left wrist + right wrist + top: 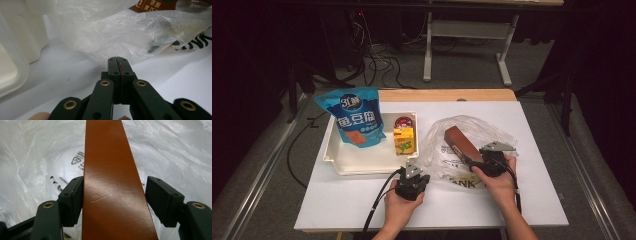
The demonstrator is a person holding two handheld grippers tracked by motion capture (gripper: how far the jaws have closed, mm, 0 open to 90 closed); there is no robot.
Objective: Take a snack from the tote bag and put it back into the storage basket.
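Both grippers rest low: the right gripper [113, 200] stands released astride the brown box [110, 182], seemingly laid inside the plastic bag [467, 145]; the left gripper [119, 65] is clenched, empty.

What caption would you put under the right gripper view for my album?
Right gripper open around a brown box lying on a clear plastic bag.

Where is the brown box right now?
In the high view, the brown box lies on the clear plastic bag, right of the white tray, between the right gripper jaws.
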